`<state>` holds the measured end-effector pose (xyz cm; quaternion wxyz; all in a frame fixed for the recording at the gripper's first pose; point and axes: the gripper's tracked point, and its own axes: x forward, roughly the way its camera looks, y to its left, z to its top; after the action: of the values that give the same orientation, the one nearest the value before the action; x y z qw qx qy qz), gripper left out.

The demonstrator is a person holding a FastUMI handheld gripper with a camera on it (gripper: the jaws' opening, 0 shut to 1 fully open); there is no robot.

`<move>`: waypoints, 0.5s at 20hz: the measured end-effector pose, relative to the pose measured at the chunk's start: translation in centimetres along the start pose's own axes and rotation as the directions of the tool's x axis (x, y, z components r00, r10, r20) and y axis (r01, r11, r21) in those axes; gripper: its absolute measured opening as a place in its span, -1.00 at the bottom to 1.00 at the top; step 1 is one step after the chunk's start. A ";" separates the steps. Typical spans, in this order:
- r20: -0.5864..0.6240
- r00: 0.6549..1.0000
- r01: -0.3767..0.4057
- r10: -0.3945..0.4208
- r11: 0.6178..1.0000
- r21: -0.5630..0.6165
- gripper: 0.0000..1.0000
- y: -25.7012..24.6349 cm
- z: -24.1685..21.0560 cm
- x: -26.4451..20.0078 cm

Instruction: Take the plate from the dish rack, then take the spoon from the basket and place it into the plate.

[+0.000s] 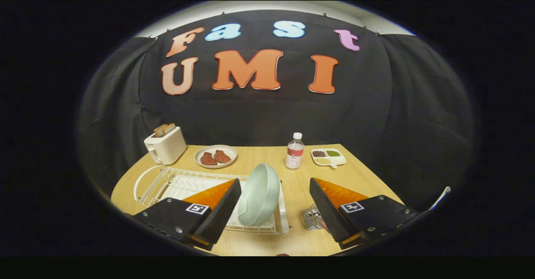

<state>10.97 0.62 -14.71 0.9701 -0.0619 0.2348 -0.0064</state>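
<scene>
1. Above the wooden table (259, 155), gripper view: gripper (276, 187) fingers spread wide, holding nothing.
2. Plate (259, 195) stands on edge at the right end of the dish rack (184, 183), between the fingers and just ahead of them, not touched.
3. Right of the dish rack: wire basket (312, 218), partly hidden by the right finger; spoon can't be made out.
4. Beyond the dish rack: toaster (166, 145), meat dish (215, 156), bottle (294, 150), divided tray (328, 157).

The gripper (275, 206) hangs with fingers spread wide, the pale green plate (260, 194) standing on edge in the dish rack (175, 183) between them.
</scene>
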 end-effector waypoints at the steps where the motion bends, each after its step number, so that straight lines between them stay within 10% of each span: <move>1: -0.034 0.999 -0.001 0.002 1.000 0.019 0.96 0.3 -0.6 0.8; 10: -0.239 0.967 0.111 -0.084 0.989 0.102 0.95 0.5 -5.1 5.7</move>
<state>13.71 0.32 -21.82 0.9360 -0.0165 0.3435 -0.0751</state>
